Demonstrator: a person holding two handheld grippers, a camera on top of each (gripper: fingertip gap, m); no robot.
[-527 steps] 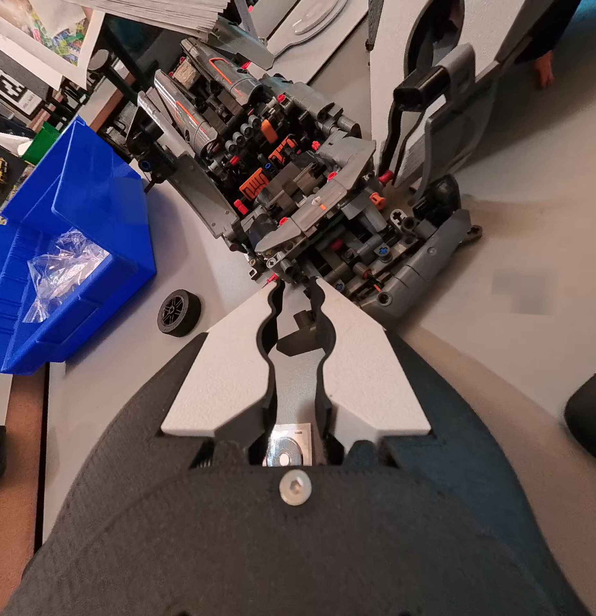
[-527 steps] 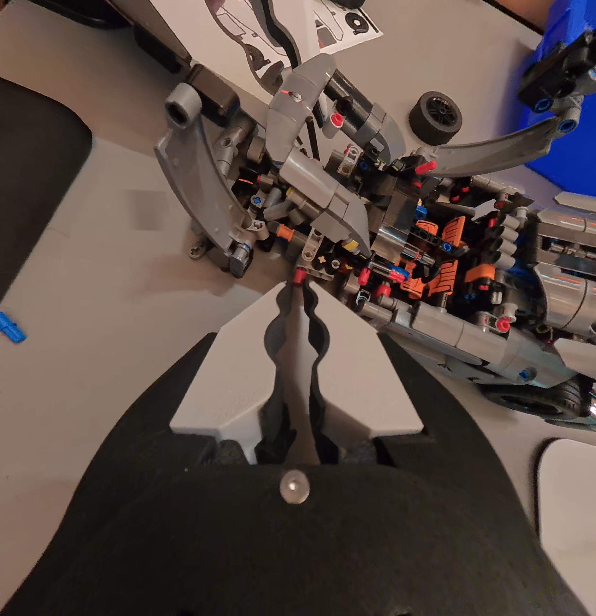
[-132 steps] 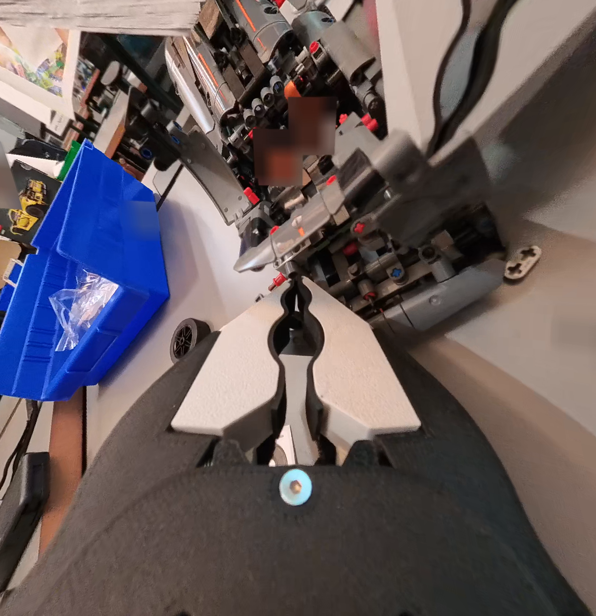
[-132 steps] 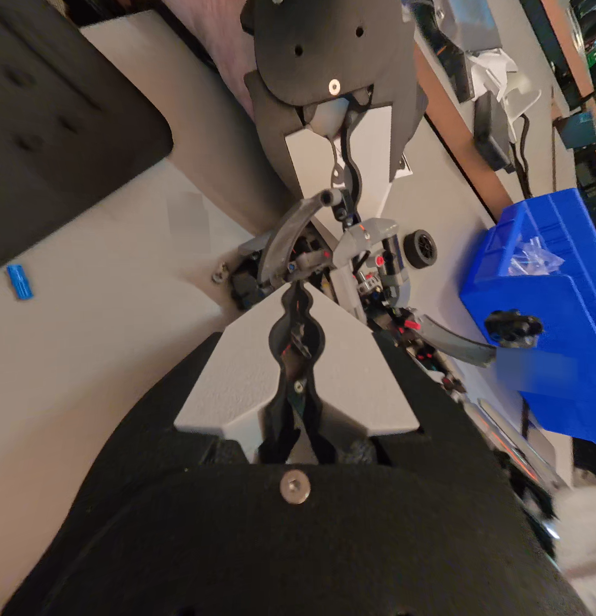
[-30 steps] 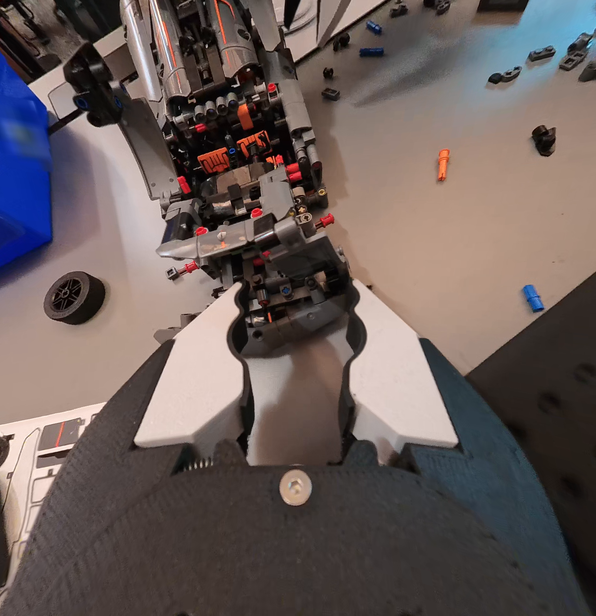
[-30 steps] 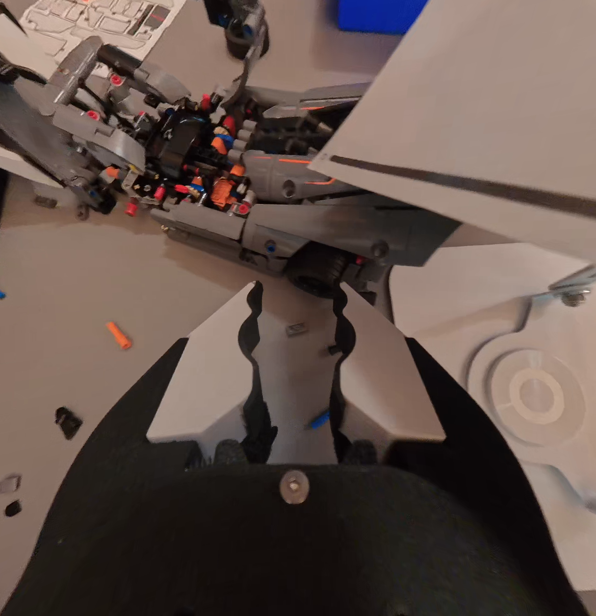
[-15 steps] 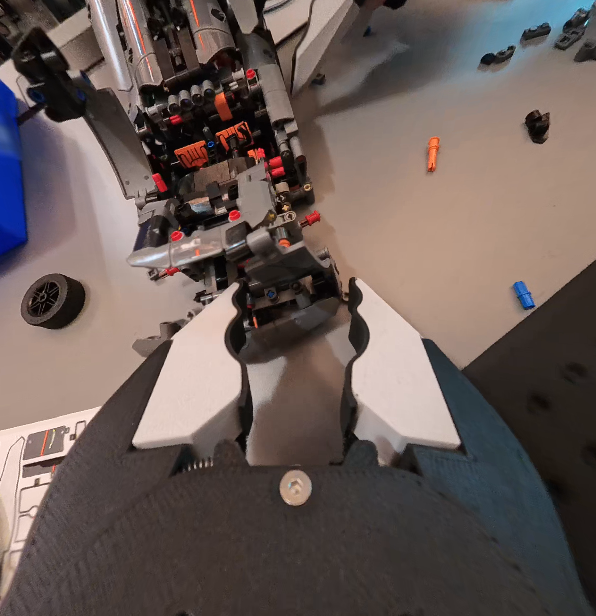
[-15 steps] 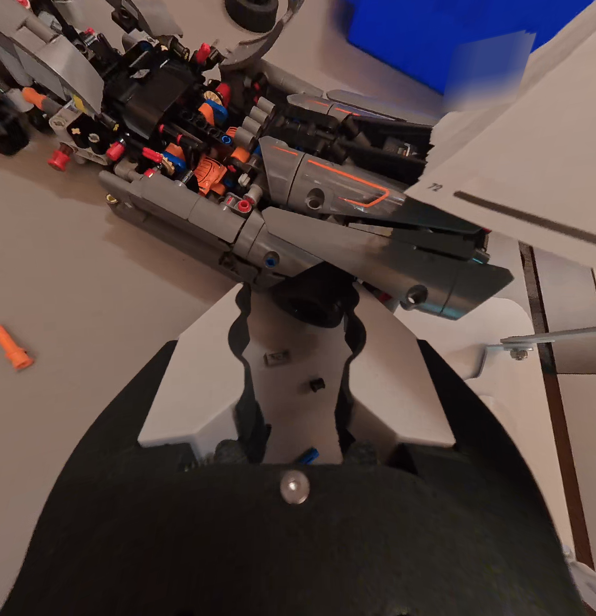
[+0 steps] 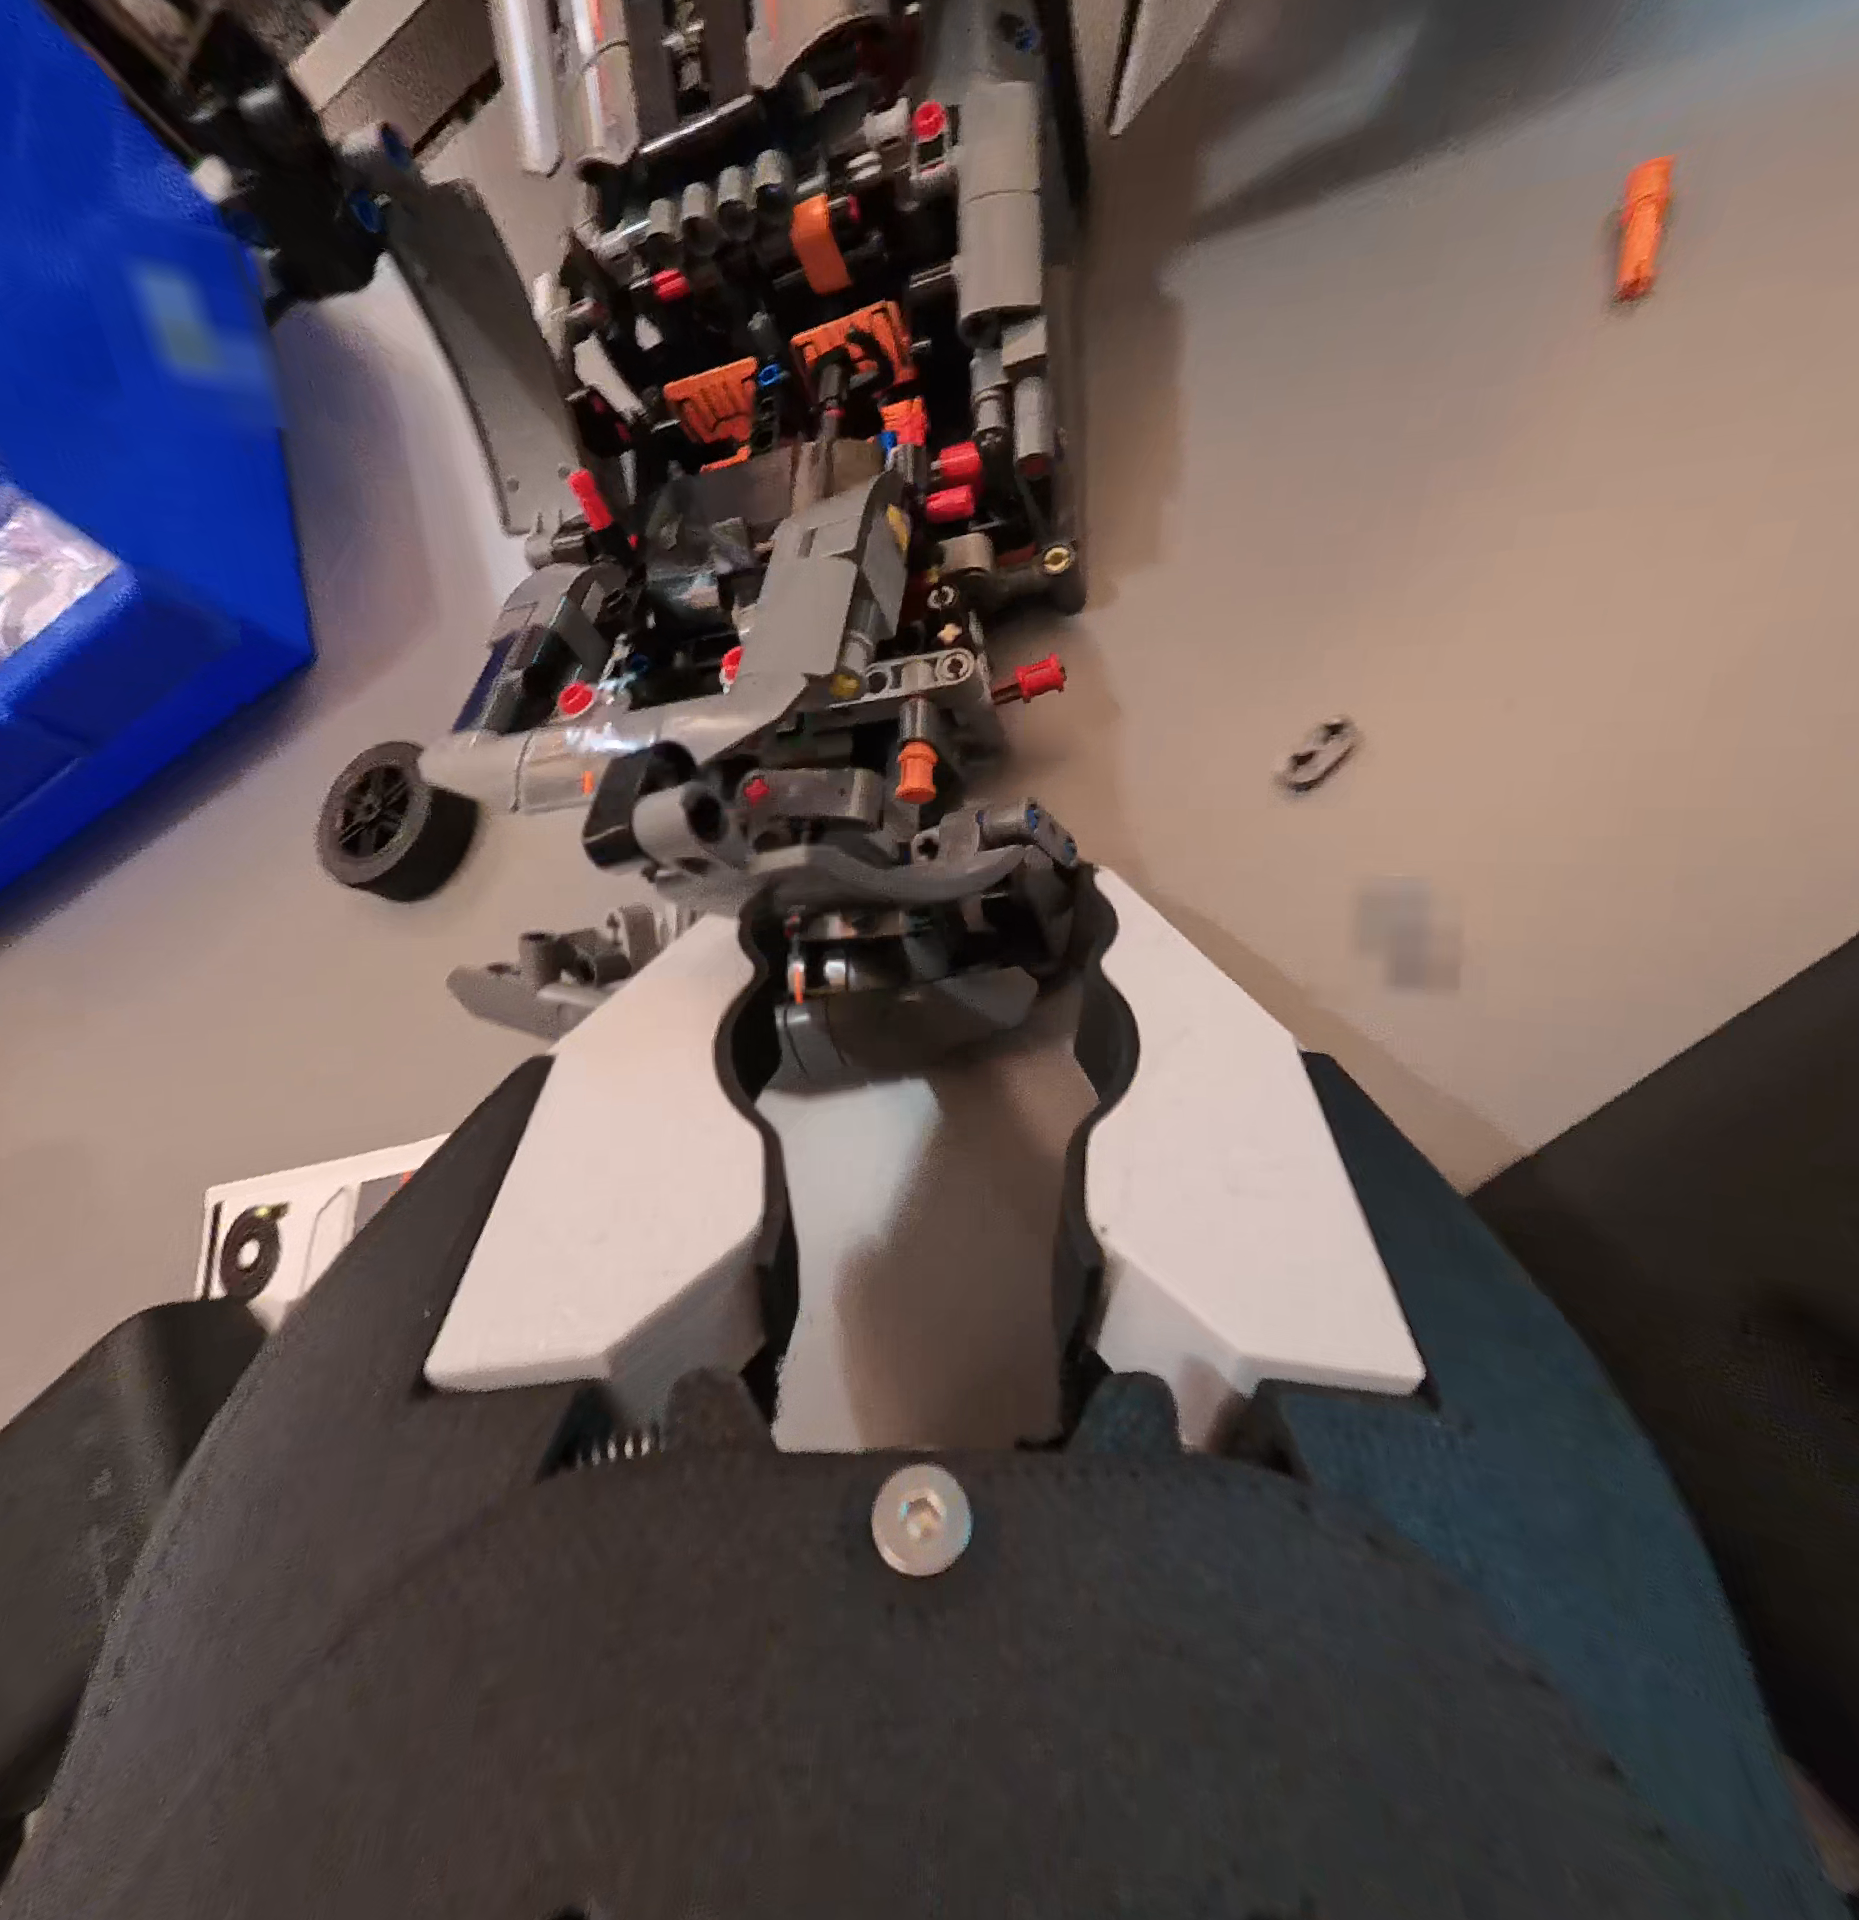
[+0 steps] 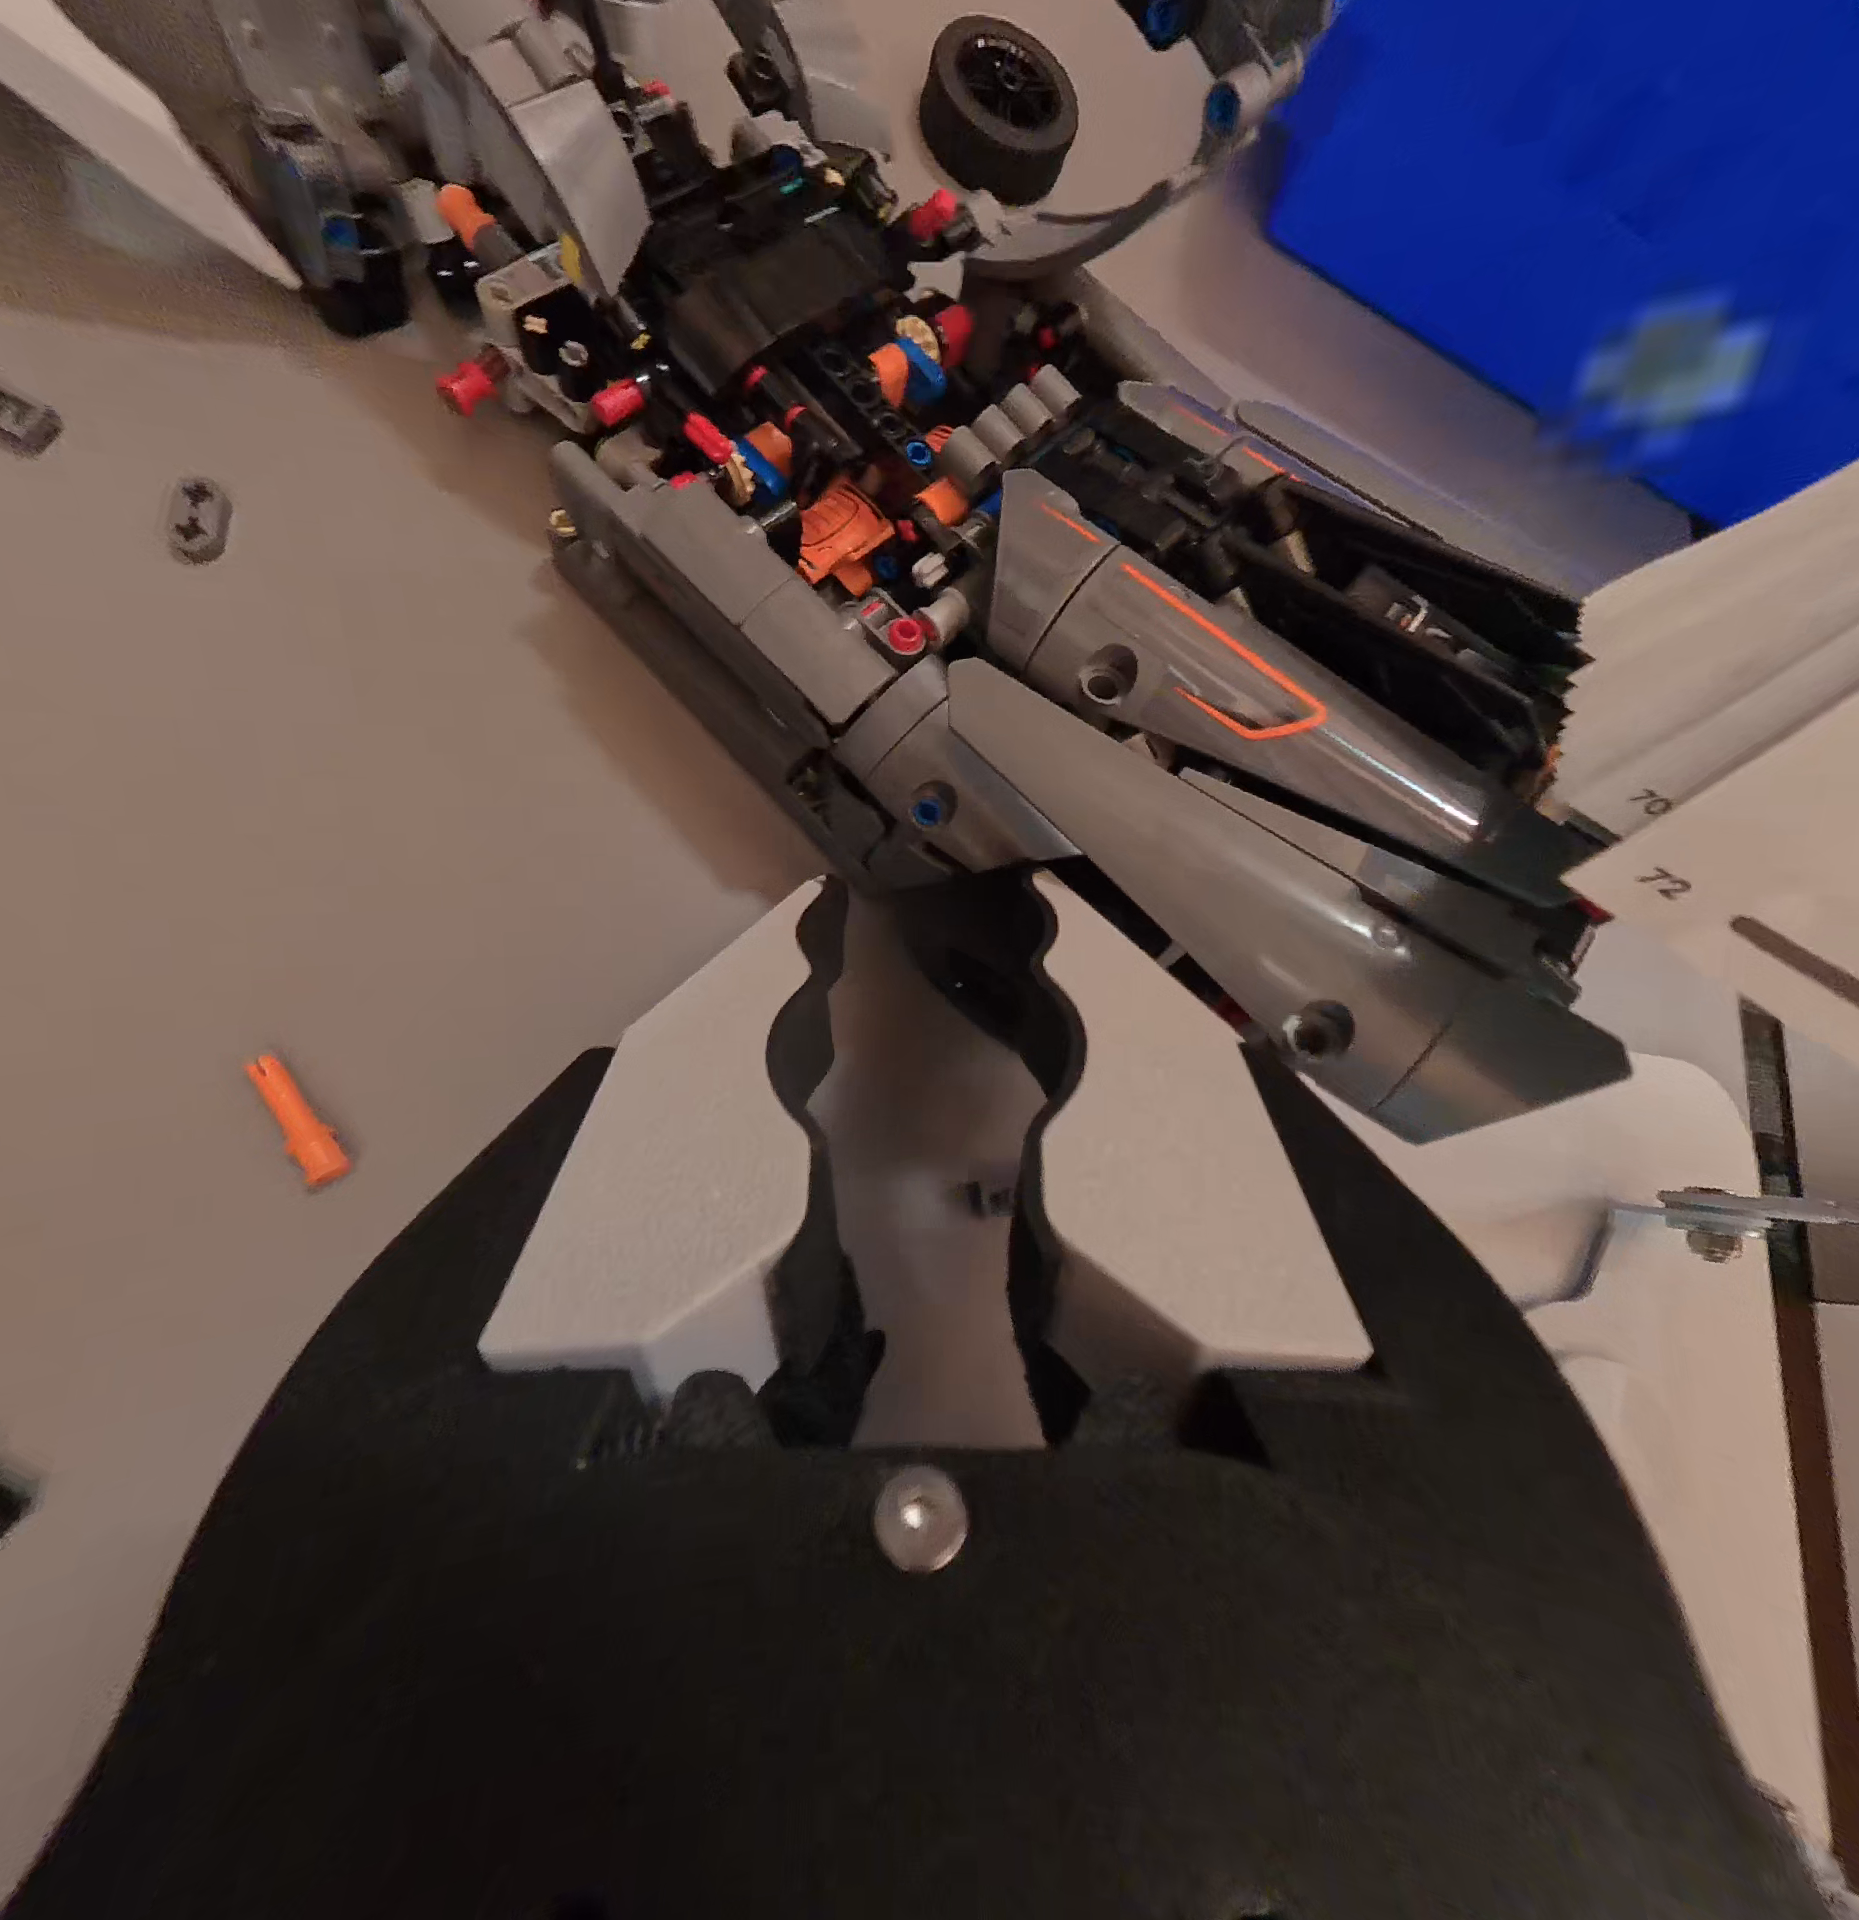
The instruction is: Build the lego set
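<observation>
Both gripper (image 9: pixel 920 914) jaws wide around model (image 9: pixel 800 468)

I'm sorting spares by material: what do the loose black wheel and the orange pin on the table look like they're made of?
Loose black wheel: matte, dull tyre that looks like rubber around a spoked black hub, probably hard plastic; blur leaves this open. Orange pin: uniform bright colour with crisp moulded ridges, so likely rigid moulded plastic with a slight sheen.
</observation>
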